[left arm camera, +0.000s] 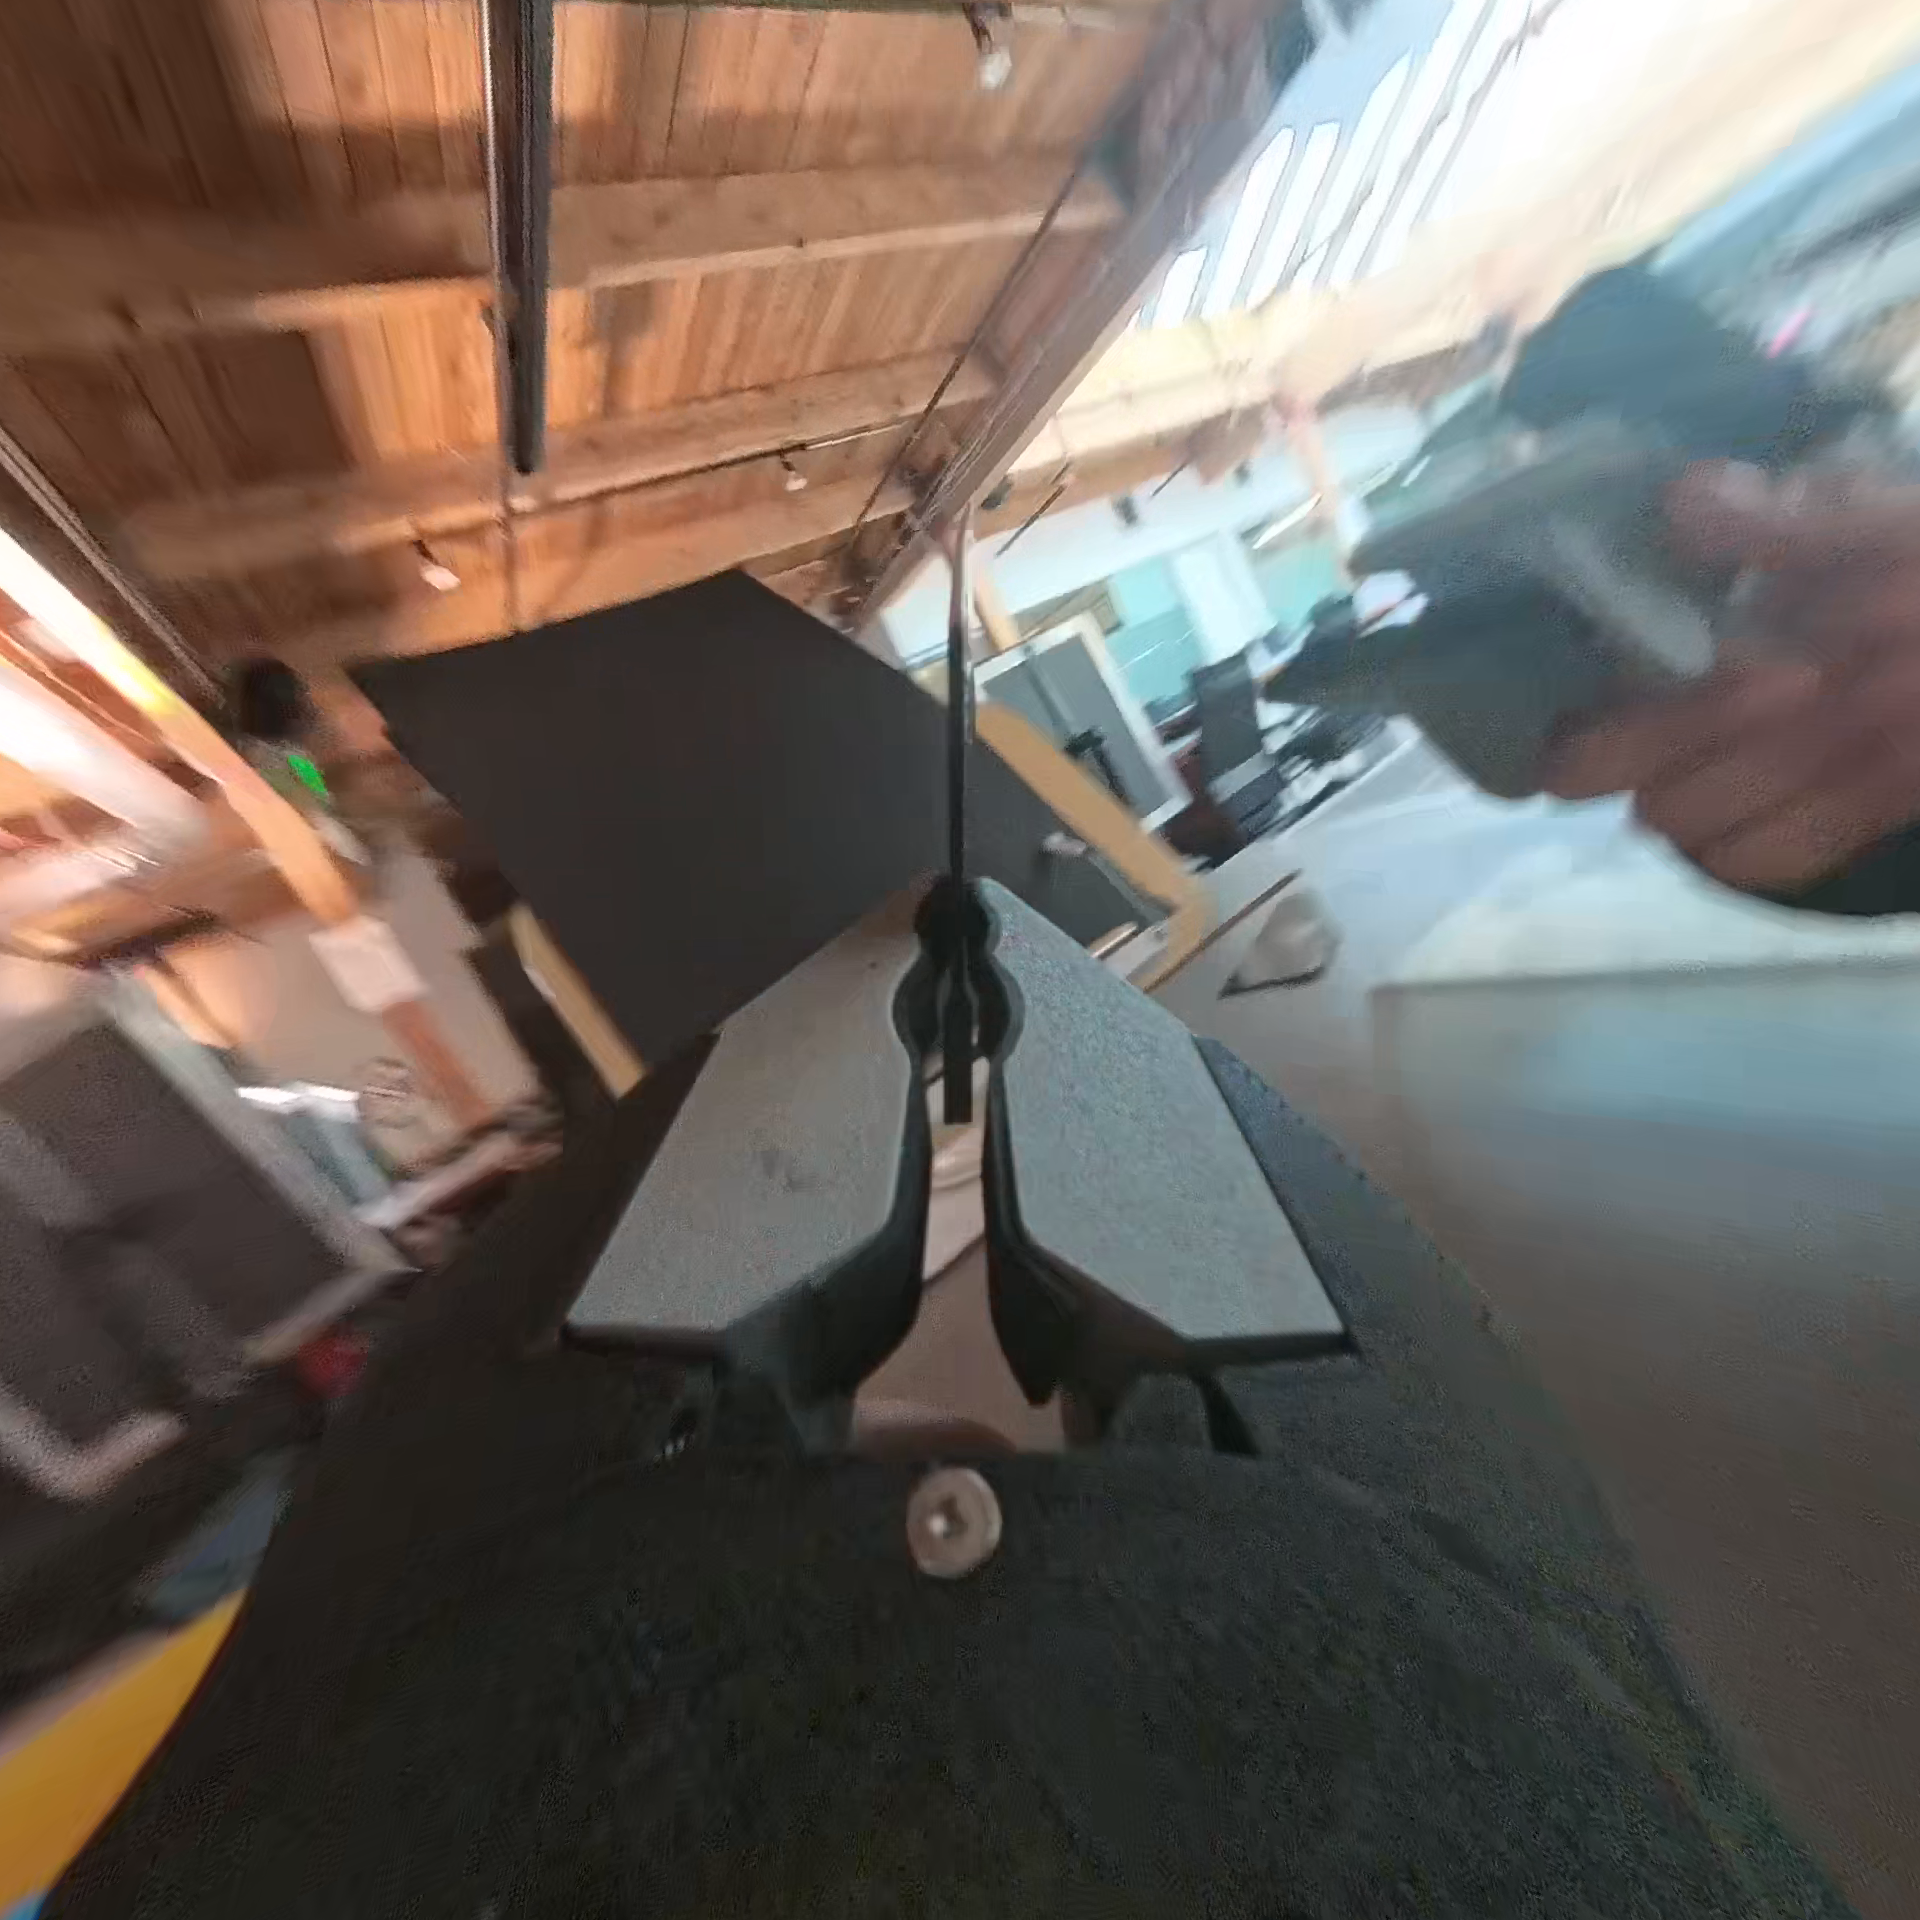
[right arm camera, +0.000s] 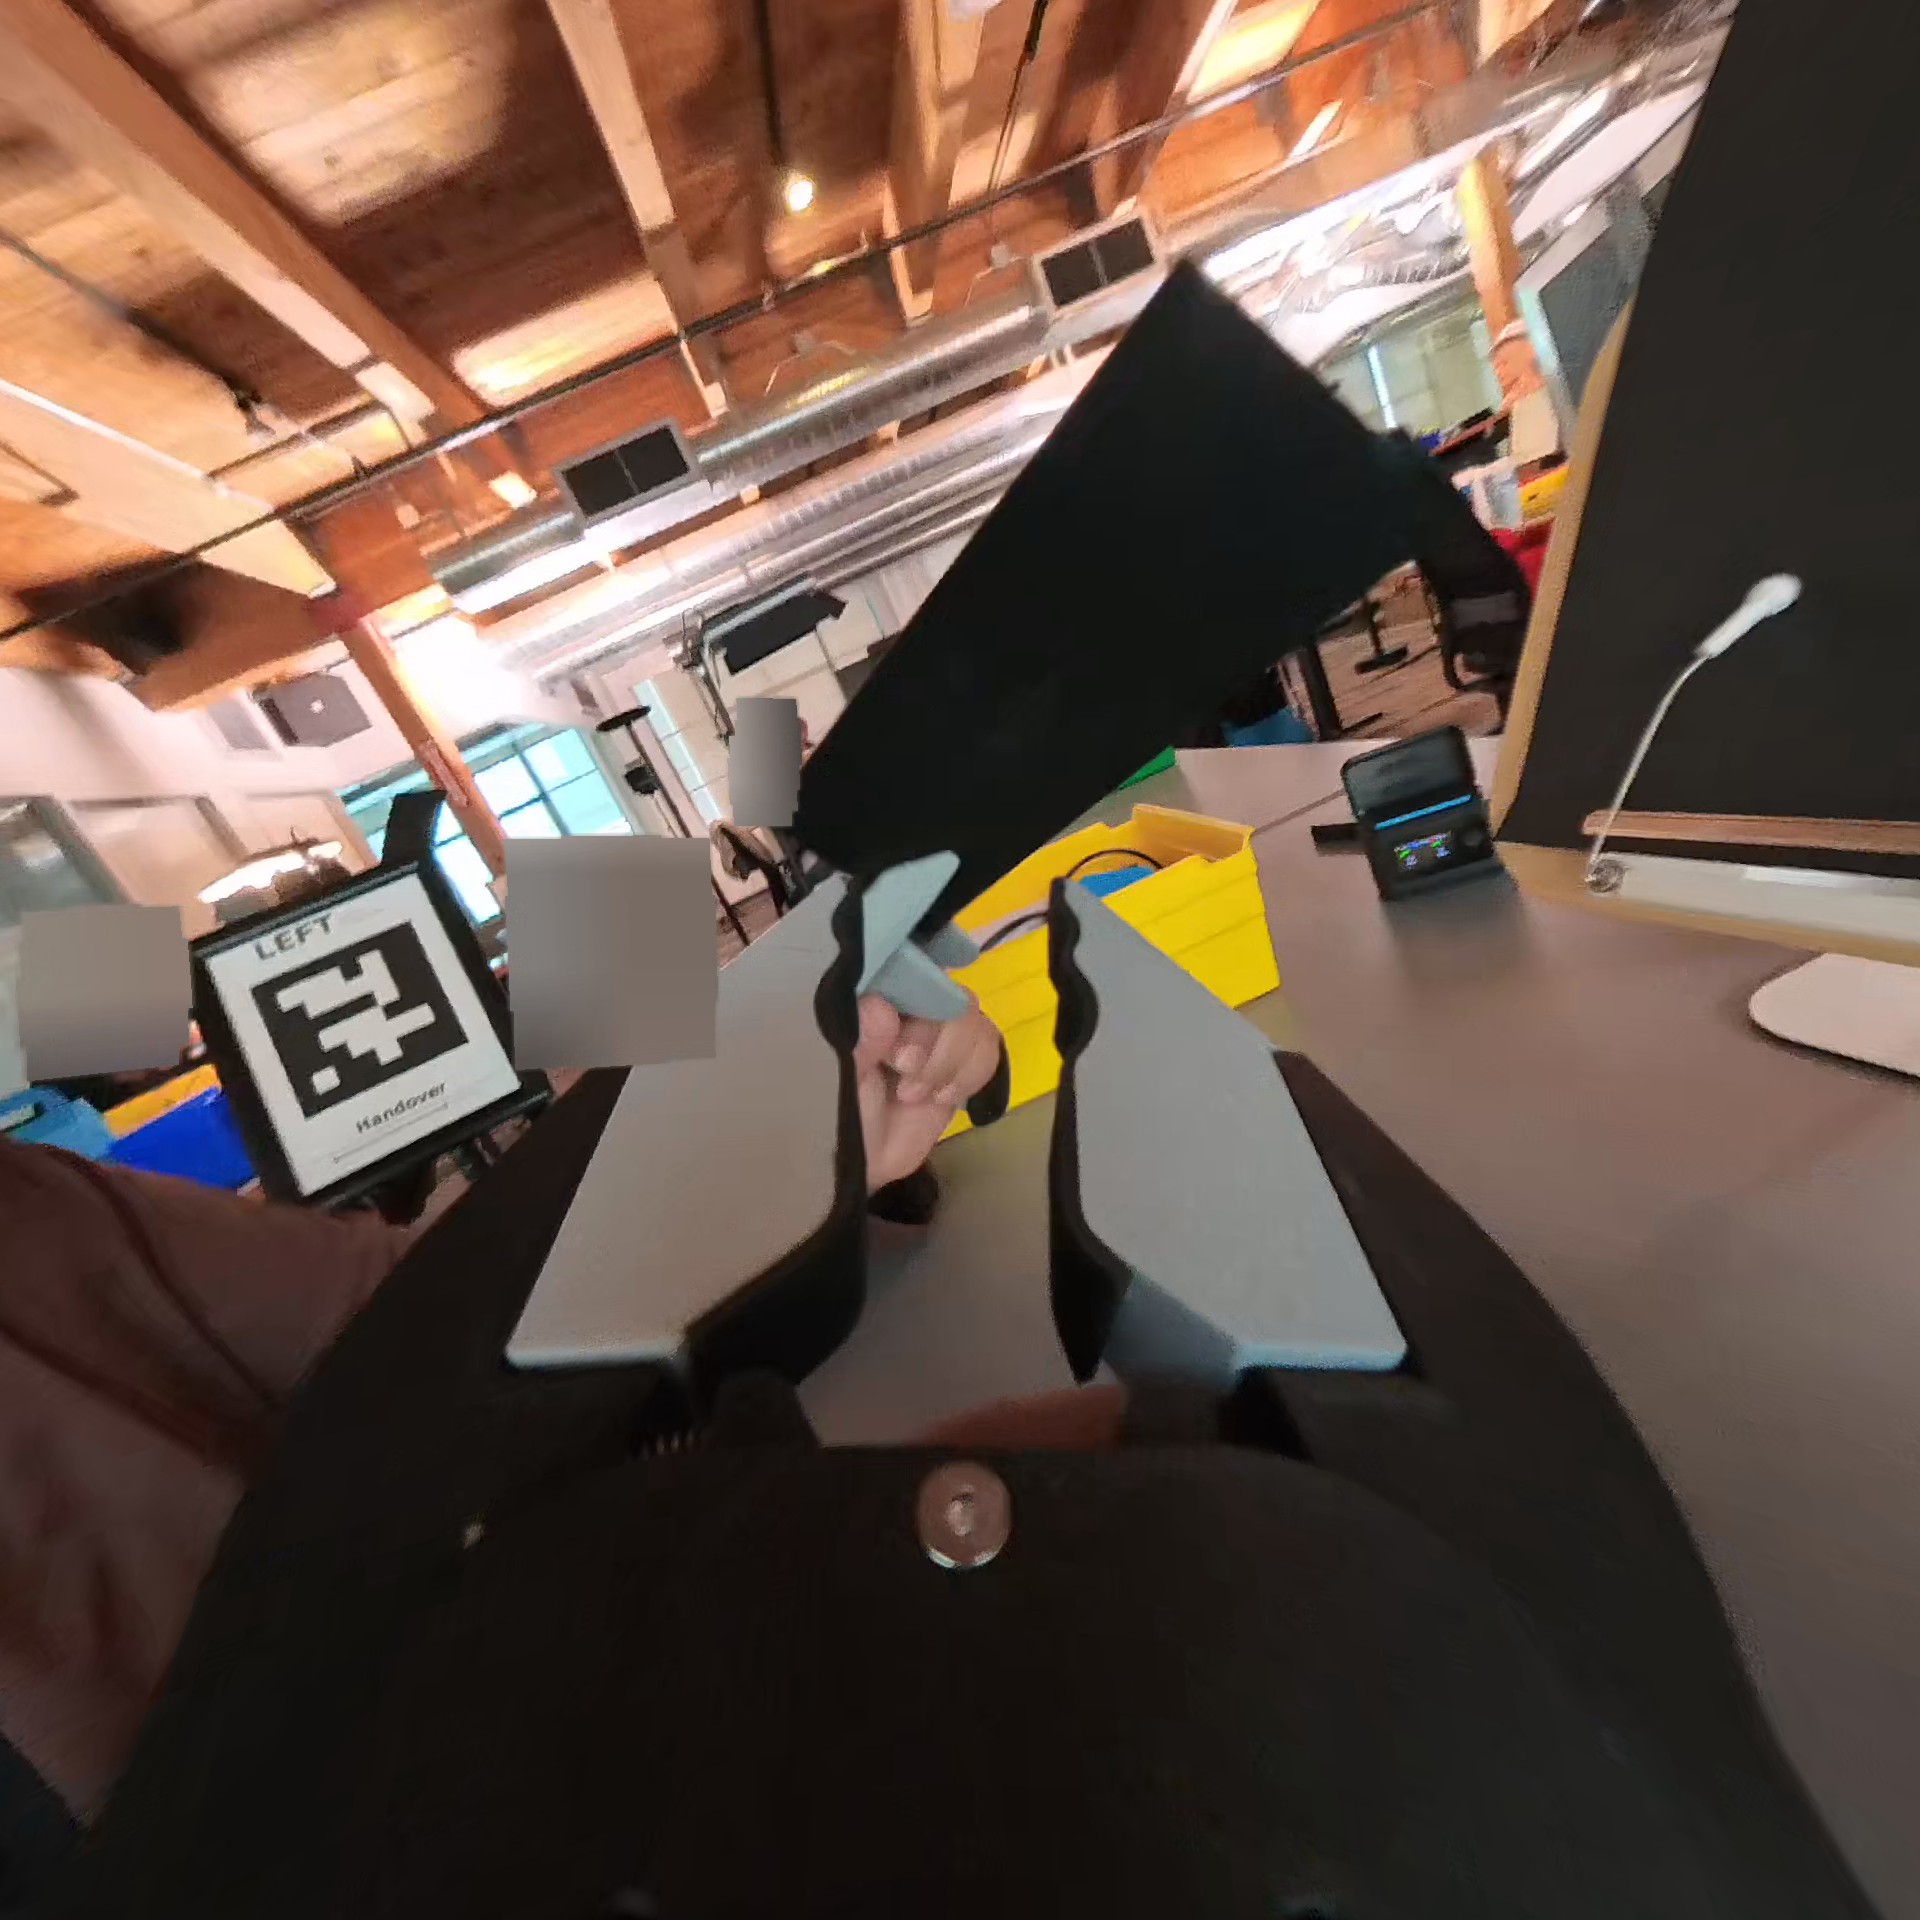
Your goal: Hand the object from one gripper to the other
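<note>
The object is a thin black flat sheet. In the left wrist view I see it edge-on as a dark line [left arm camera: 958, 748] rising from my left gripper [left arm camera: 961, 914], which is shut on its lower edge. In the right wrist view the sheet [right arm camera: 1122, 582] shows broad and tilted up to the right, pinched at its lower corner by the left gripper's grey fingers [right arm camera: 906, 951], with a hand behind them. My right gripper [right arm camera: 954, 902] is open and empty, its jaws on either side of that corner without touching it. It shows blurred in the left wrist view [left arm camera: 1558, 623].
A grey table [right arm camera: 1455, 1195] holds a yellow bin [right arm camera: 1184, 904], a small black device with a screen [right arm camera: 1418, 831], a white gooseneck stalk [right arm camera: 1662, 727] and a white disc [right arm camera: 1839, 1013]. A black backdrop board [right arm camera: 1766, 416] stands at the right. A white patterned card [right arm camera: 358, 1018] sits at the left.
</note>
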The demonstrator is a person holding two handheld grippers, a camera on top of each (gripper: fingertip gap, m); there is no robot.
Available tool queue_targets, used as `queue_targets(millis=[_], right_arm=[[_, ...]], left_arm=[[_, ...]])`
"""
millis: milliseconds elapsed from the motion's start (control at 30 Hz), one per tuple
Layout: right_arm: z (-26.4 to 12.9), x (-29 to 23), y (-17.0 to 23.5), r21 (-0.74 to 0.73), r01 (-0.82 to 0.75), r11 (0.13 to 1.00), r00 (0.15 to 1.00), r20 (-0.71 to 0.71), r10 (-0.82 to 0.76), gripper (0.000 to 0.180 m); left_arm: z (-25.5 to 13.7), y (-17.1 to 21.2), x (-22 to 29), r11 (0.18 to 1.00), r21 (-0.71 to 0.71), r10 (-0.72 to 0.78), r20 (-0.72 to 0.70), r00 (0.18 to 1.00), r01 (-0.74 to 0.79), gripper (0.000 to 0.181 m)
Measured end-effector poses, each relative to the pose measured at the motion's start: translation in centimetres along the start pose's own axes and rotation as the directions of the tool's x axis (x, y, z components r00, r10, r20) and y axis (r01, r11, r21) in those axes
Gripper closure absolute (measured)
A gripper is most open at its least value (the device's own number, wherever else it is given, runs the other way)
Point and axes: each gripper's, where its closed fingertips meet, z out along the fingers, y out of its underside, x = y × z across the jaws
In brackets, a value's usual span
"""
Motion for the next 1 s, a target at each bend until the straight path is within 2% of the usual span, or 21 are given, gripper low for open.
queue_targets(millis=[67, 100, 200, 267, 333, 433, 500, 633, 700, 733, 767, 800, 867, 900, 933, 967, 1000], right_arm=[[0.7, 0.2, 0.9, -0.031, 0.002, 1.000, 1.000, -0.002, -0.002, 0.140], [1.1, 0.1, 1.3, -0.040, 0.003, 0.999, 1.000, 0.005, -0.003, 0.137], [1.9, -0.6, 1.9, -0.031, 0.003, 1.000, 0.998, 0.058, -0.001, 0.129], [2.2, -0.9, 1.8, -0.009, -0.006, 1.000, 0.997, 0.077, 0.007, 0.133], [2.3, -0.5, 2.1, -0.020, -0.022, 1.000, 0.998, 0.061, 0.023, 0.131], [2.2, -0.4, 1.9, -0.024, 0.014, 1.000, 0.999, 0.052, -0.013, 0.131], [2.0, -0.1, 1.9, -0.036, 0.099, 0.994, 0.995, 0.001, -0.099, 0.135], [2.5, 0.7, 4.5, -0.200, 0.312, 0.929, 0.941, -0.072, -0.332, 0.134], [3.2, 0.5, 6.7, -0.289, 0.355, 0.889, 0.925, -0.032, -0.379, 0.147], [3.6, 0.3, 7.8, -0.330, 0.367, 0.870, 0.921, -0.004, -0.390, 0.151], [3.9, 0.2, 8.8, -0.366, 0.389, 0.845, 0.911, 0.019, -0.412, 0.165], [4.1, 0.3, 9.3, -0.391, 0.422, 0.818, 0.894, 0.026, -0.448, 0.167], [4.1, 0.3, 8.7, -0.378, 0.510, 0.772, 0.839, 0.023, -0.543, 0.173], [4.0, 0.1, 8.0, -0.350, 0.566, 0.747, 0.800, 0.016, -0.599, 0.180], [3.7, 0.6, 6.6, -0.321, 0.641, 0.697, 0.722, -0.054, -0.690, 0.180], [3.3, 1.1, 5.3, -0.325, 0.737, 0.593, 0.590, -0.119, -0.798, 0.180], [2.7, 1.6, 4.2, -0.361, 0.814, 0.456, 0.421, -0.176, -0.890, 0.180]], left_arm=[[-0.1, -0.4, 0.4, 0.976, 0.035, -0.208, -0.112, 0.972, 0.213, 0.181], [-0.2, -0.8, 0.8, 0.945, 0.045, -0.311, -0.180, 0.933, 0.324, 0.181], [-0.3, -1.9, 1.6, 0.791, 0.034, -0.564, -0.345, 0.750, 0.611, 0.181], [0.0, -1.9, 1.8, 0.711, 0.003, -0.651, -0.377, 0.659, 0.704, 0.181], [0.1, -1.6, 1.9, 0.699, -0.007, -0.667, -0.369, 0.648, 0.715, 0.181], [0.2, -1.1, 1.9, 0.756, -0.012, -0.622, -0.325, 0.712, 0.655, 0.181], [0.1, -1.5, 2.2, 0.729, -0.030, -0.645, -0.364, 0.672, 0.683, 0.181], [-0.2, -2.1, 2.5, 0.656, -0.067, -0.697, -0.437, 0.569, 0.752, 0.181], [-0.4, -2.5, 2.4, 0.623, -0.065, -0.711, -0.462, 0.530, 0.780, 0.181], [-0.4, -2.6, 2.5, 0.617, -0.074, -0.714, -0.471, 0.518, 0.783, 0.181], [-0.4, -2.5, 2.7, 0.623, -0.082, -0.711, -0.473, 0.520, 0.778, 0.181], [-0.5, -2.6, 3.0, 0.629, -0.089, -0.705, -0.482, 0.519, 0.772, 0.181], [-0.6, -2.7, 2.9, 0.601, -0.113, -0.722, -0.500, 0.478, 0.791, 0.179], [-0.6, -2.6, 2.3, 0.571, -0.122, -0.746, -0.491, 0.451, 0.812, 0.170], [-0.7, -2.6, 1.7, 0.537, -0.123, -0.763, -0.492, 0.419, 0.835, 0.162], [-0.8, -2.6, 0.8, 0.497, -0.112, -0.784, -0.484, 0.389, 0.861, 0.154], [-0.8, -2.3, -0.1, 0.457, -0.103, -0.808, -0.463, 0.364, 0.883, 0.147]])
